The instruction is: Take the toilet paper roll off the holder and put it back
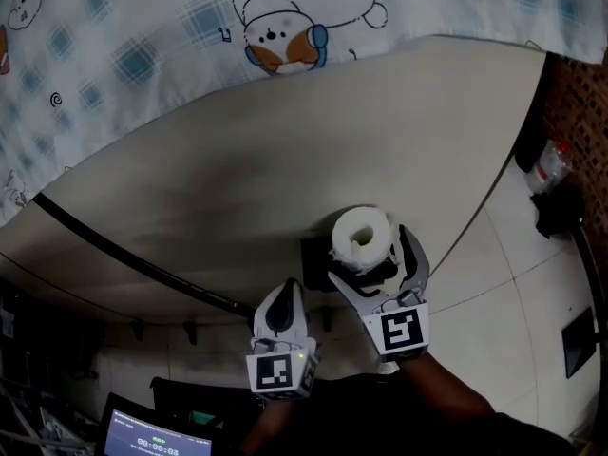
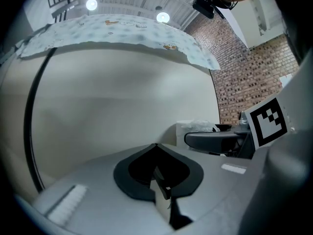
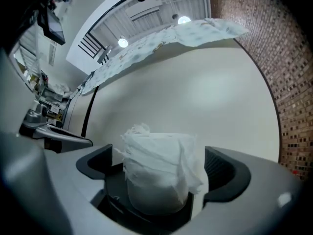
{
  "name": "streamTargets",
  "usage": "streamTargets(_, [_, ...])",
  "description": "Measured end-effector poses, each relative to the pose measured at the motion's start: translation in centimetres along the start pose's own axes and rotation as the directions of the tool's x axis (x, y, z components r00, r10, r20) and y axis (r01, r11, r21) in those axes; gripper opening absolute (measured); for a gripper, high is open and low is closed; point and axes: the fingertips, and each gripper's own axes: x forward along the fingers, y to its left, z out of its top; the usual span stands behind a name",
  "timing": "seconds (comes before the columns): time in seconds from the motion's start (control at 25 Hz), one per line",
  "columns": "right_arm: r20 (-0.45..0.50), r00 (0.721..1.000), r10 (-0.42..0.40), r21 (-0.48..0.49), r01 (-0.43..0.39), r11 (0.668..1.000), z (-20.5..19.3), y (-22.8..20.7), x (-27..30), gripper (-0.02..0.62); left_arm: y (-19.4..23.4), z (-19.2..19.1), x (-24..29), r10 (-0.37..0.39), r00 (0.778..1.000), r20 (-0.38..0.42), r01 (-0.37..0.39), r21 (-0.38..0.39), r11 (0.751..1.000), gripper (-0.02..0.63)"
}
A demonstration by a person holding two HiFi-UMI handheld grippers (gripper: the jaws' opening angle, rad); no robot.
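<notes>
A white toilet paper roll (image 1: 362, 237) with ragged loose wrap stands on a dark holder (image 1: 316, 255) against the beige wall. My right gripper (image 1: 369, 256) is open wide around the roll (image 3: 159, 168), one jaw on each side, with a small gap visible on both sides. The holder's dark base (image 3: 146, 214) shows under the roll in the right gripper view. My left gripper (image 1: 283, 297) hangs just left of the holder, shut and empty, its tips meeting (image 2: 156, 146). In the left gripper view the roll (image 2: 195, 127) peeks from behind the right gripper's jaw.
A cartoon-print cloth (image 1: 142, 36) hangs over the top of the beige wall (image 1: 237, 160). A black cable (image 1: 123, 255) runs along the wall at left. Brick wall (image 3: 288, 82) and tiled floor (image 1: 532, 283) with dark objects (image 1: 556, 207) lie to the right.
</notes>
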Motion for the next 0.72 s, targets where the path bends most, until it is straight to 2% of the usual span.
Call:
streamTargets(0.24, [-0.003,1.000,-0.005,-0.028,0.005,1.000,0.0,-0.4,0.9,0.569,0.3,0.0,0.9,0.012,1.000,-0.006,-0.012,-0.016,1.000,0.017])
streamTargets(0.36, [-0.007,1.000,0.012,-0.020,-0.012,1.000,-0.1,-0.4,1.0,0.524,0.3,0.0,1.2,0.014,1.000,-0.013,-0.015,-0.025,1.000,0.017])
streamTargets(0.44, [-0.007,1.000,0.028,-0.014,-0.028,1.000,-0.2,-0.1,1.1,0.452,0.3,0.1,1.4,0.019,1.000,-0.021,-0.020,-0.033,0.999,0.017])
streamTargets(0.72, [-0.007,0.997,0.071,-0.020,-0.071,0.997,0.2,-0.2,1.0,0.422,0.0,-0.4,1.5,0.002,1.000,-0.014,-0.002,-0.035,0.999,0.017])
